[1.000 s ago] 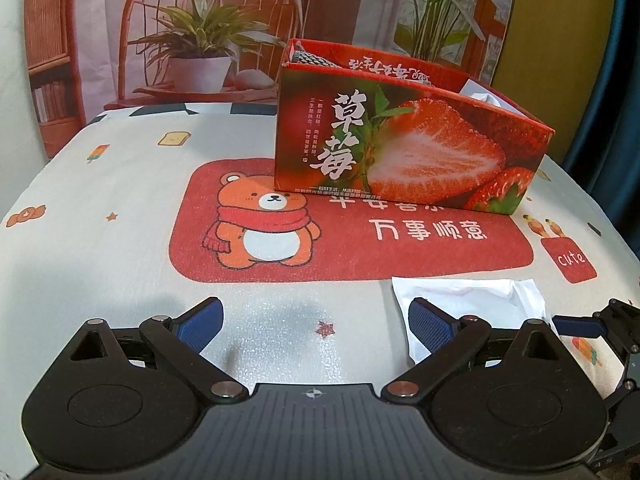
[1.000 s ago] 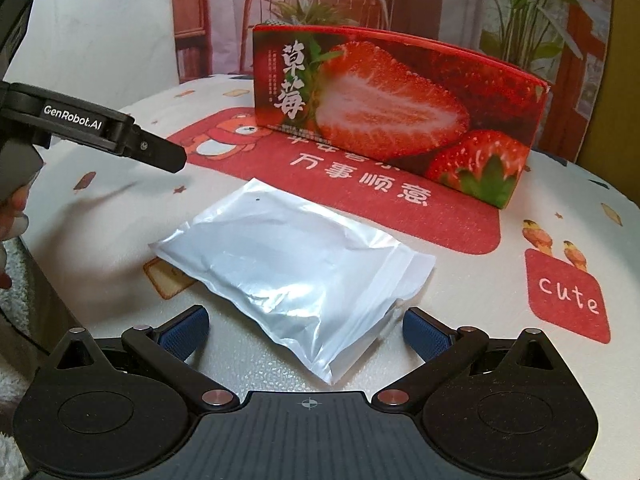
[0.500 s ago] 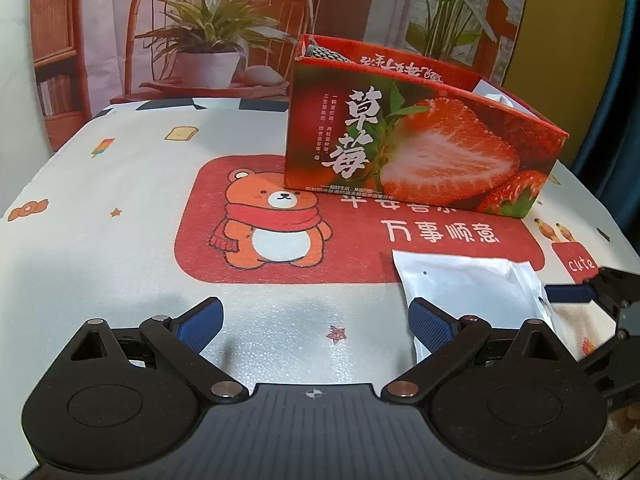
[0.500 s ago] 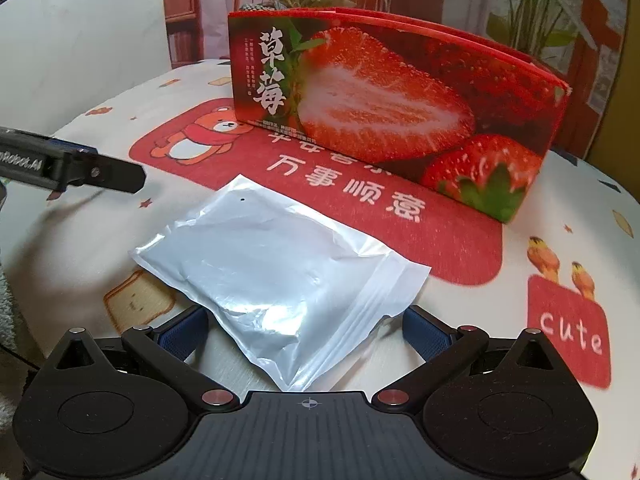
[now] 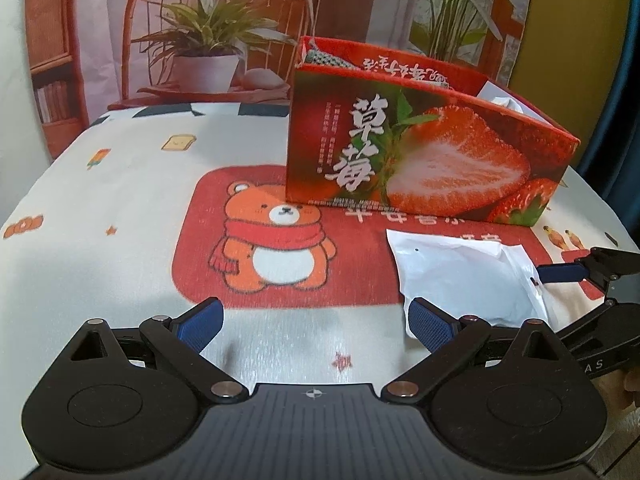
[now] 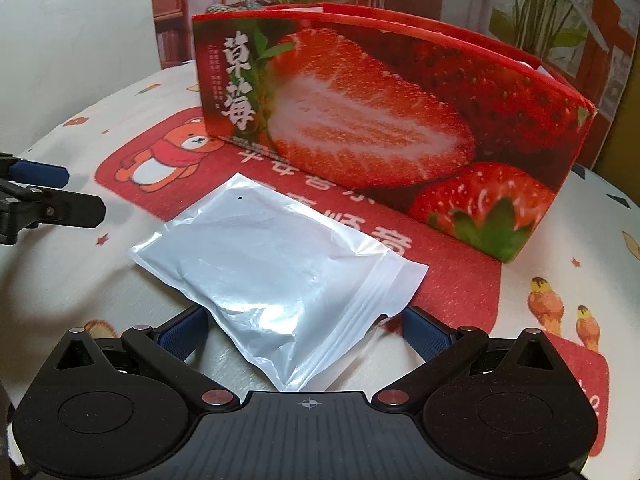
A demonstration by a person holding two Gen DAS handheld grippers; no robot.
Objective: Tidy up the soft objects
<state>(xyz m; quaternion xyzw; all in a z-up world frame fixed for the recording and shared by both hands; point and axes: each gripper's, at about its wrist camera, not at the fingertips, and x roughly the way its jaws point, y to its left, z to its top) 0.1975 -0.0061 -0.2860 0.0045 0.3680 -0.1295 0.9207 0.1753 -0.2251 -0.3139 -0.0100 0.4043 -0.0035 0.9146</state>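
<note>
right wrist view: the right gripper is spread wide, its blue pads on either side of a white zip bag that lies flat on the tablecloth. the bag's near corner reaches in between the fingers, almost to the gripper body, but neither pad presses it. ahead of the bag, just beyond its far edge, stands a red strawberry box, open at the top. off to the left, the left gripper's tip hovers over the cloth, apart from the bag.

left wrist view: the left gripper is also spread wide, with nothing between its fingers but bare cloth and a small star print. the bag sits ahead and to the right, its near corner just behind the right pad. the box stands farther ahead, right of centre, with a patterned item and something white showing inside. a bear print lies ahead on the cloth. the right gripper comes in from the right edge, its blue pad at the bag's far-right side
</note>
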